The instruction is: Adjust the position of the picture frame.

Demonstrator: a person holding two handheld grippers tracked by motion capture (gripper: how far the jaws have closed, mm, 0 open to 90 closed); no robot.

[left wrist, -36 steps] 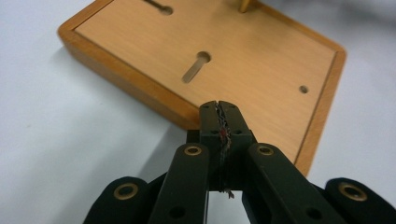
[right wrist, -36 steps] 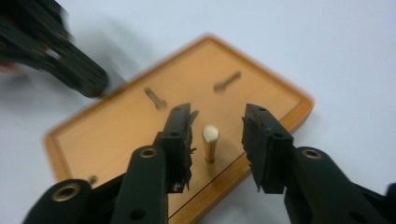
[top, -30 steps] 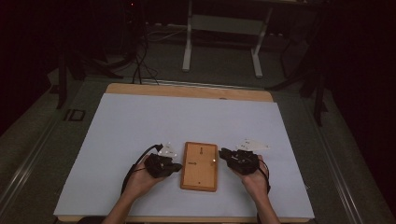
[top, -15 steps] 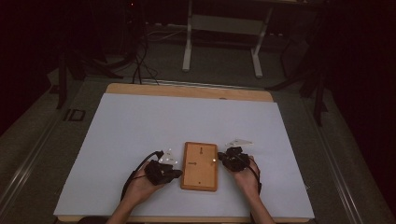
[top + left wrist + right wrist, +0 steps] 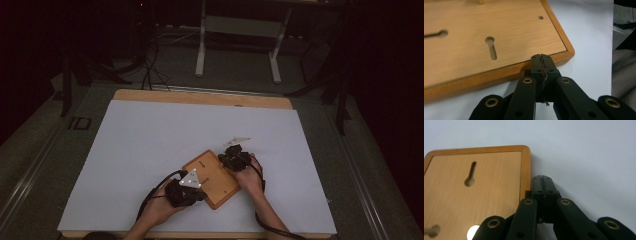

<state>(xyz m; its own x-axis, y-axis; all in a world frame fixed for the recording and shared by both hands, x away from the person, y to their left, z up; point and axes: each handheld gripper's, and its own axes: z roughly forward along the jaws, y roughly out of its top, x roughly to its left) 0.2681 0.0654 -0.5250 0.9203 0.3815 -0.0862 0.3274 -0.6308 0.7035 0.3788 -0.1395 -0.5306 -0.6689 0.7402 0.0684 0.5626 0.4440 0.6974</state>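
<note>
White table cover [image 5: 150,150] bears a wooden board [image 5: 212,177]; dark floor [image 5: 240,65] beyond.

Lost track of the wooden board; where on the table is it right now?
In the high view the wooden board lies askew on the white table, near its front edge, between the left gripper and right gripper.

Looking along the left claw [image 5: 541,57], jaws pressed together with nothing between them, tips touching the raised rim of a wooden board [image 5: 499,32] near its rounded corner. Showing keyhole slots cut in the board's face and a small round hole by the corner. Lying flat on the white worktop [image 5: 586,30].
</note>
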